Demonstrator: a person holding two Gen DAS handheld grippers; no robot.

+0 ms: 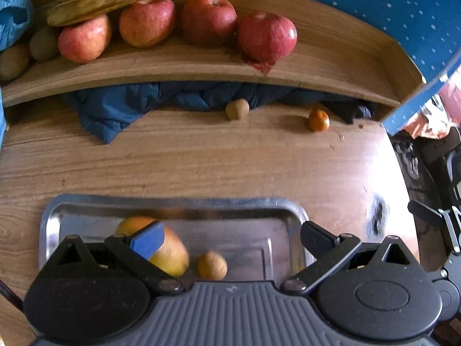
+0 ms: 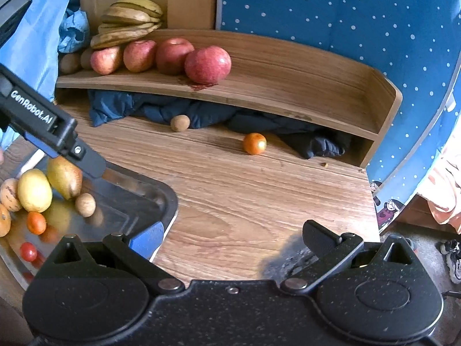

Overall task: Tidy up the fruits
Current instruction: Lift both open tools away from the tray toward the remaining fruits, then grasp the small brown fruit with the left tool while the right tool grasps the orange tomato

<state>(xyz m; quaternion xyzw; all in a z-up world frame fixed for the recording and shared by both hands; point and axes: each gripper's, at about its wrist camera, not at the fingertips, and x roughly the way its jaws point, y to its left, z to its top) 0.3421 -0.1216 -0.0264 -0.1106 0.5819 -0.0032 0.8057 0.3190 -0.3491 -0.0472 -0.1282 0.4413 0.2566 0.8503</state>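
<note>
My left gripper (image 1: 230, 239) is open over a metal tray (image 1: 173, 201). A yellow-red pear-like fruit (image 1: 170, 253) lies in the tray just behind its left finger, and a small brown round fruit (image 1: 211, 265) lies between the fingers. Neither is gripped. My right gripper (image 2: 233, 238) is open and empty over the bare table, right of the tray (image 2: 170, 201). A small brown fruit (image 2: 180, 123) and a tangerine (image 2: 254, 143) lie loose on the table under the shelf. In the right wrist view the tray also holds a yellow fruit (image 2: 34, 190), a small orange one (image 2: 36, 222) and a cherry tomato (image 2: 28, 251).
A curved wooden shelf (image 2: 288, 86) at the back carries several red apples (image 2: 207, 65), bananas (image 2: 129, 26) and kiwis (image 2: 69, 63). A dark blue jacket (image 2: 201, 112) is bunched under it. A blue dotted panel (image 2: 345, 28) stands behind, and the table edge drops off at the right.
</note>
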